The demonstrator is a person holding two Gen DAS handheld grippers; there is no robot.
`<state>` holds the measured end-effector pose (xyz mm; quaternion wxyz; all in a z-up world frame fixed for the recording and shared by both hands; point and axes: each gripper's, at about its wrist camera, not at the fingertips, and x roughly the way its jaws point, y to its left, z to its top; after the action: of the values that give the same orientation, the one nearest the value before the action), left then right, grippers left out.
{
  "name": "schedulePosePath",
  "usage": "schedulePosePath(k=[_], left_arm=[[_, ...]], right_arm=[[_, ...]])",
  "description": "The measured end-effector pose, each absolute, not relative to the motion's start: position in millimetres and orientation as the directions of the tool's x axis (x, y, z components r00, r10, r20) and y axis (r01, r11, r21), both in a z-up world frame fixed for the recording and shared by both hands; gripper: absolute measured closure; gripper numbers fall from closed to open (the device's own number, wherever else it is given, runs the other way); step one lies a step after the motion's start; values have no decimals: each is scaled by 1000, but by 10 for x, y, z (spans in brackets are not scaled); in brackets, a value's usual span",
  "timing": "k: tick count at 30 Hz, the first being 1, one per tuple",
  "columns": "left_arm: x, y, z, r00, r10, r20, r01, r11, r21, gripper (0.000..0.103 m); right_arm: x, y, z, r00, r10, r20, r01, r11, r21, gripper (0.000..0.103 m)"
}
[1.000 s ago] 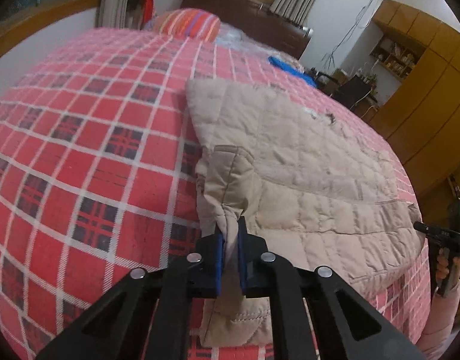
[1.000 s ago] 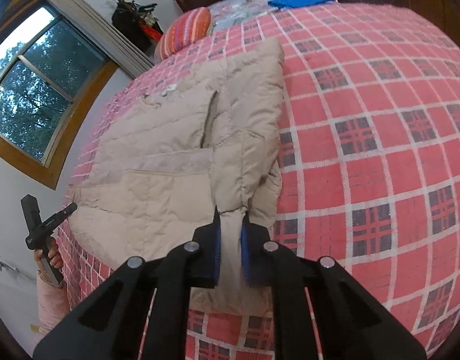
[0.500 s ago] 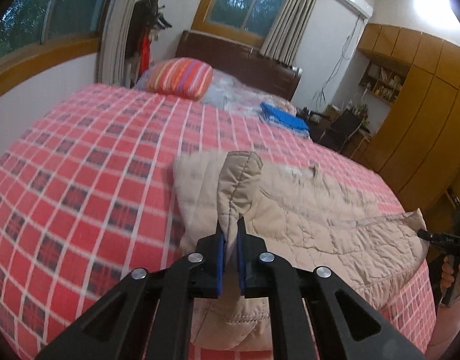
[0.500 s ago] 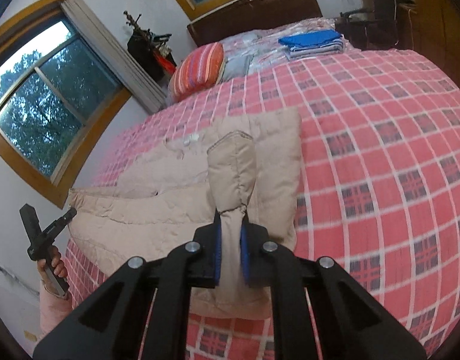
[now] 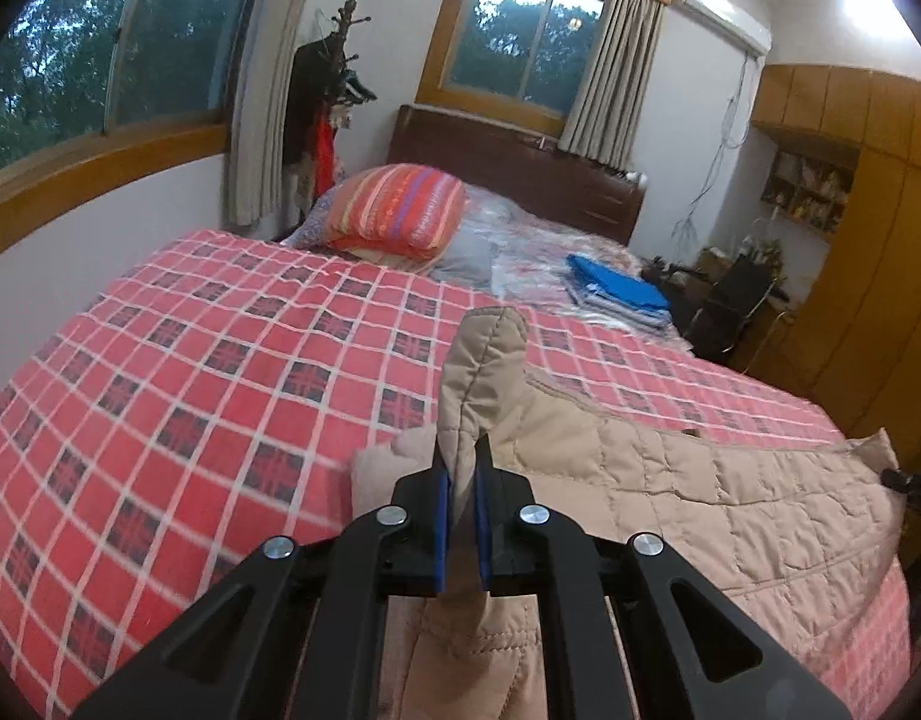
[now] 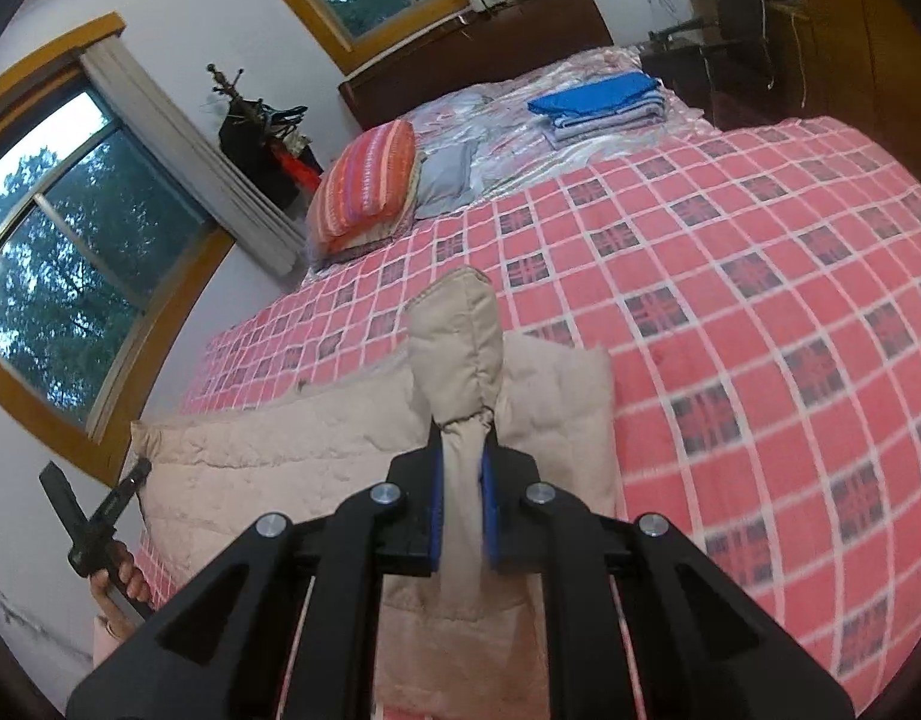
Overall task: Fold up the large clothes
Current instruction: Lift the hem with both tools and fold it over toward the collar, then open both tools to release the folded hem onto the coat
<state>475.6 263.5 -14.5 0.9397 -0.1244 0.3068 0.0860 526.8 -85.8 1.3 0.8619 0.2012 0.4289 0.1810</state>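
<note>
While each gripper, left (image 5: 462, 483) and right (image 6: 462, 480), pinches a jacket (image 5: 730, 498) corner, the garment stretches sideways between them, bed (image 5: 220, 372) ahead.

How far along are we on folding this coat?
Early stage. Done: the beige quilted coat is on the red checked bedspread. In hand: the left gripper and right gripper are each shut on a bunched part of the coat, raised off the bed with the fabric stretched between them. Left: lay that edge over, flatten it, finish the folds.
</note>
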Motion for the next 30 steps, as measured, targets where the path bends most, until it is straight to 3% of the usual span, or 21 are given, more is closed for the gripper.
schedulePosePath(k=[9, 19, 22, 24, 27, 30], left_arm=[[5393, 2751, -829, 641, 137, -756, -302, 950, -84, 95], [5453, 2784, -1081, 602, 151, -784, -311, 949, -56, 87], [5412, 2838, -1016, 589, 145, -795, -323, 944, -68, 74], [5290, 2923, -919, 600, 103, -793, -323, 938, -123, 48], [5009, 3043, -778, 630, -1, -777, -294, 925, -240, 43], [4656, 3045, -714, 630, -17, -777, -268, 933, -238, 40]], right_arm=[[5881, -743, -640, 490, 418, -765, -30, 885, 464, 94], [5944, -715, -996, 445, 425, -788, 0, 880, 474, 91], [5910, -730, -948, 447, 416, -792, 3, 885, 466, 81], [5822, -766, -845, 456, 445, -771, -17, 870, 493, 68], [5581, -845, -645, 487, 428, -762, -61, 886, 459, 48], [5283, -910, -535, 483, 438, -759, -117, 891, 440, 48]])
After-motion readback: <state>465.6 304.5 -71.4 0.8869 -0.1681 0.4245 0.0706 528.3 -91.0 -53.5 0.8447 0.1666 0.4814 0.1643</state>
